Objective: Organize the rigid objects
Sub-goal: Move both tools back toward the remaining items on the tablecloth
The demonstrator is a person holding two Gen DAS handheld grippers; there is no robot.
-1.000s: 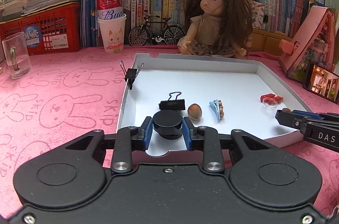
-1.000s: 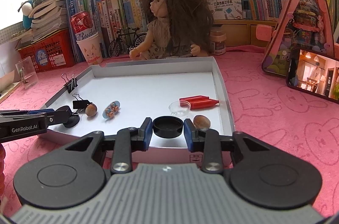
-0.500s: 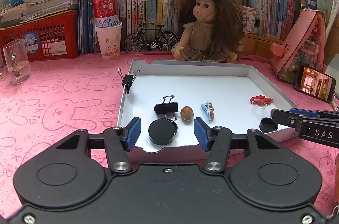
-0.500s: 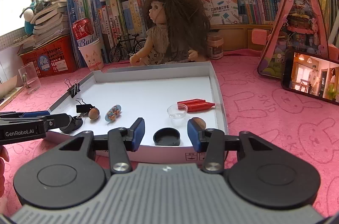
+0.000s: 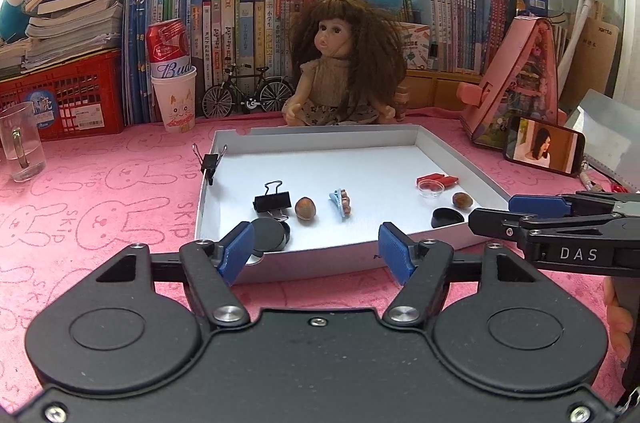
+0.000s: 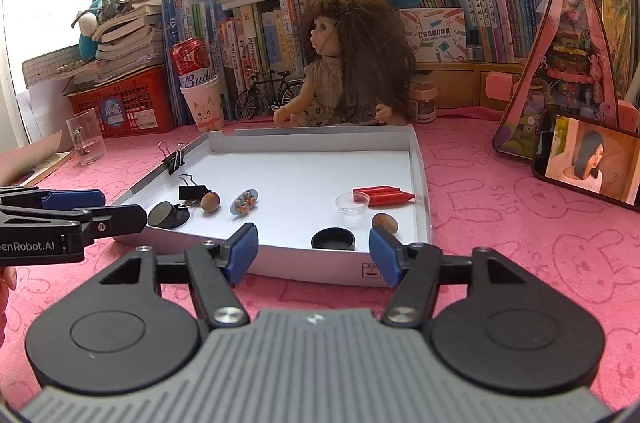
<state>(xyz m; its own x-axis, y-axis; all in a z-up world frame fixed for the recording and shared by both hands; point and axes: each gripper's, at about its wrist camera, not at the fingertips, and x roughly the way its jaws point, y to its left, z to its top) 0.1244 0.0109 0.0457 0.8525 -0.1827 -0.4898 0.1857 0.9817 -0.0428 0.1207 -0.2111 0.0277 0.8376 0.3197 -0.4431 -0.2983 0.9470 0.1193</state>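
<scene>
A shallow white tray [image 5: 320, 134] [image 6: 312, 138] lies on the pink cloth. One black cap [image 5: 270, 233] [image 6: 166, 215] rests in its near left corner, beside a black binder clip [image 5: 272, 201], a nut [image 5: 305, 208] and a blue hair clip [image 5: 340, 201]. A second black cap [image 6: 333, 239] [image 5: 447, 217] sits near the right corner, by another nut [image 6: 385, 223], a clear dish [image 6: 352, 203] and a red clip [image 6: 384, 196]. My left gripper [image 5: 316, 252] [image 6: 124, 207] and right gripper [image 6: 314, 252] [image 5: 492, 210] hover at the tray's near edge. Both sets of jaws are opening, with nothing between them.
A doll [image 5: 344, 63] sits behind the tray with a model bicycle [image 5: 248, 93] and shelves of books. A glass mug [image 5: 20, 143], a paper cup [image 5: 176, 101], a red crate [image 5: 60, 99], a pink toy house [image 5: 516, 83] and a phone [image 5: 544, 149] stand around. Another binder clip [image 5: 210, 163] grips the tray's left rim.
Both grippers were shut on a black cap each. They opened, let the caps go in the tray, and drew back and slightly up from its near edge.
</scene>
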